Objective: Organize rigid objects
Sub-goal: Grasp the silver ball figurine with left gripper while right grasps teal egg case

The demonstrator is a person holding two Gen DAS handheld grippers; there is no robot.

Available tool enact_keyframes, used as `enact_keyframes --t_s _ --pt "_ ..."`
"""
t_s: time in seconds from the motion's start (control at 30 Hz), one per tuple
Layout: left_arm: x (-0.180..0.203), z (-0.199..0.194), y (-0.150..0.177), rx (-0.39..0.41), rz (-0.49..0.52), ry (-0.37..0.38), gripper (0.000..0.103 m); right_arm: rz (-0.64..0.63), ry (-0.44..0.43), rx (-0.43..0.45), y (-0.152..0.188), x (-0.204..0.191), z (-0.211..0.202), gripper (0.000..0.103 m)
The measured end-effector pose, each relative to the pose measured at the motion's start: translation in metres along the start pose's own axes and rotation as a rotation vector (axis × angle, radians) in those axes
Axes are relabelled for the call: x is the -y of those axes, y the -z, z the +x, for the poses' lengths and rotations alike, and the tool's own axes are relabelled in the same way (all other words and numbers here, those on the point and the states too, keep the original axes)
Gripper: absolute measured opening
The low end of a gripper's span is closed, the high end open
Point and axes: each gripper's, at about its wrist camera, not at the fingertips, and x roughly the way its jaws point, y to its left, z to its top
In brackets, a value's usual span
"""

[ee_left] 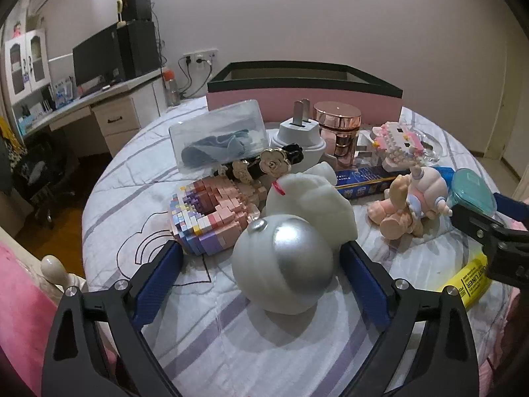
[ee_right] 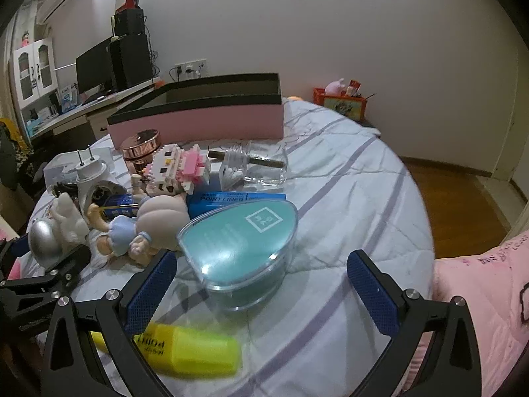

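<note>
Between the left gripper's spread blue fingers, a white astronaut figure with a silver visor is lying on the striped bedspread; whether either pad is touching it I cannot tell. Just behind it a pastel brick model is sitting, with a clear case holding blue cloth, a gold-flowered hair clip, a white plug and a rose-gold jar standing farther back. To the right a peach doll is lying beside a blue pen box.

Ahead of the right gripper, whose fingers are also standing wide apart and gripping nothing, a teal teardrop case is resting on the bedspread, roughly midway between the pads (closer to the left one). A yellow highlighter is lying just under the left finger. Beyond the case the doll, the pen box, a pink-and-white brick house and a glass bottle are crowding together.

At the far edge of the bed a pink box with a dark rim is standing open.
</note>
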Motion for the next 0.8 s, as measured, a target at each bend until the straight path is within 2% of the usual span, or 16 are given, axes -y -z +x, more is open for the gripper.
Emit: enact_keyframes --t_s 0.03,0.07,0.13,0.23,0.4,0.5,0.53,0.8 --pt "0.0 0.0 -0.001 0.0 0.004 0.003 0.092 0.001 -0.008 -0.007 -0.001 0.002 0.003 0.103" --pt "0.001 -0.001 -0.001 0.007 0.014 0.011 0.089 0.002 -0.017 -0.013 -0.002 0.003 0.006 0.098" --pt "0.001 -0.002 0.0 0.014 0.017 0.051 0.069 0.001 -0.054 -0.021 -0.003 0.006 0.01 0.089" --pt "0.002 -0.002 -0.002 0.012 0.025 0.056 0.067 0.0 -0.093 -0.015 -0.004 0.008 0.01 0.073" --pt "0.0 -0.004 -0.003 0.009 0.004 0.087 0.06 0.0 -0.116 -0.013 -0.004 0.01 0.01 0.073" --pt "-0.008 -0.009 -0.004 0.018 -0.024 0.115 0.046 0.021 -0.131 -0.007 -0.003 0.014 0.007 0.073" --pt "-0.012 -0.009 -0.005 0.009 -0.036 0.139 0.046 0.025 -0.132 -0.006 -0.002 0.015 0.006 0.073" --pt "-0.021 -0.009 -0.006 -0.002 -0.084 0.192 0.046 0.032 -0.131 -0.021 -0.002 0.014 0.006 0.073"
